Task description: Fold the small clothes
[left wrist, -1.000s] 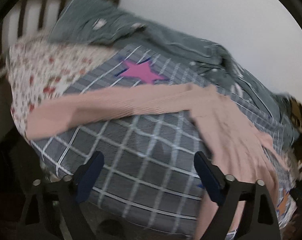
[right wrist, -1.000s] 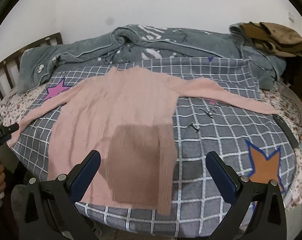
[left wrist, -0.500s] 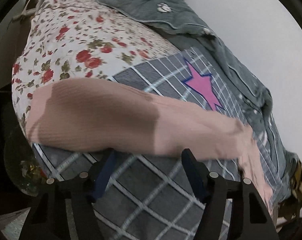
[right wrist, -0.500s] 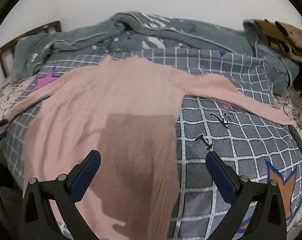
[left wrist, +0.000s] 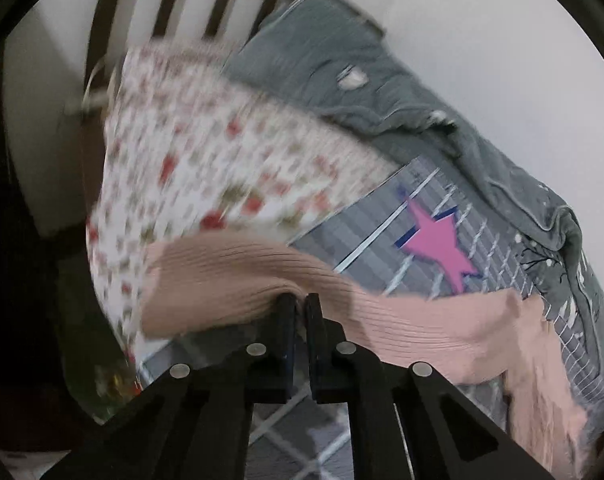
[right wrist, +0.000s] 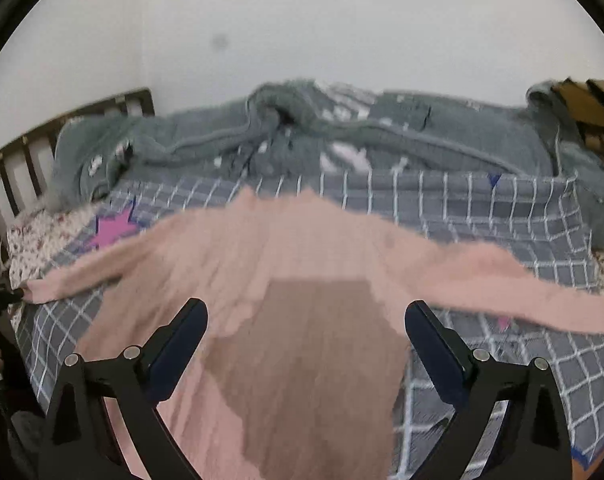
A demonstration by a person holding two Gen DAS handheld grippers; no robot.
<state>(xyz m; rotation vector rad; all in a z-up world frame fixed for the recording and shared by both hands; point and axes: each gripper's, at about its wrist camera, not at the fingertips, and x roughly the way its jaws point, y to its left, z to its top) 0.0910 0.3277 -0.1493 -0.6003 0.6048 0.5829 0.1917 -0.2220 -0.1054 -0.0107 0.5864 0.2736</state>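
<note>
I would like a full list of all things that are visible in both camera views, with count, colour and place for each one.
pink sweater: one, pink, spread flat on the bed, sleeves out to both sides.
checked blanket: one, grey with white lines and a pink star, under the sweater.
floral sheet: one, white with red flowers, at the headboard end.
grey quilt: one, grey, bunched along the wall.
brown garment: one, brown, far right corner.
headboard: one, dark wood, slatted.
left gripper: black, shut on the sweater's sleeve end.
right gripper: black, open above the sweater's body.

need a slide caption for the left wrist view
Left gripper shut on the cuff end of the pink sweater's sleeve, at the edge of the grey checked bedspread.
</note>
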